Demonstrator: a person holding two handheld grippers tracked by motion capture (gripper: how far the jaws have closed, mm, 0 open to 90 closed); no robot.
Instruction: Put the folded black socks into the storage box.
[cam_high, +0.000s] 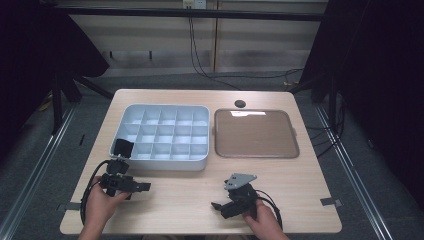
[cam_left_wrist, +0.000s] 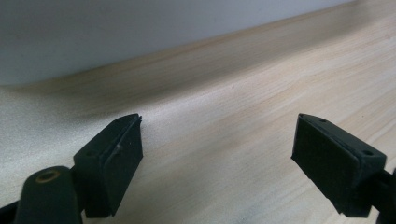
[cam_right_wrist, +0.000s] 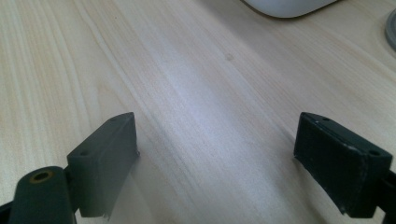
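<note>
My left gripper (cam_high: 141, 186) lies low over the front left of the wooden table (cam_high: 190, 195), held in a hand, just in front of the white compartment box (cam_high: 165, 136). In the left gripper view its jaws (cam_left_wrist: 217, 158) stand wide open over bare wood, with the box wall (cam_left_wrist: 93, 37) close on the upper left. My right gripper (cam_high: 222, 198), with a grey three-cornered plate on top, rests at the front centre-right in the other hand. Its jaws (cam_right_wrist: 217, 158) are open too, with nothing between them.
A brown flat tray (cam_high: 256, 134) lies to the right of the box; its rim (cam_right_wrist: 392, 28) and the box corner (cam_right_wrist: 289, 4) edge the right gripper view. A round hole (cam_high: 240, 104) sits near the table's far edge. Cables trail from both grippers.
</note>
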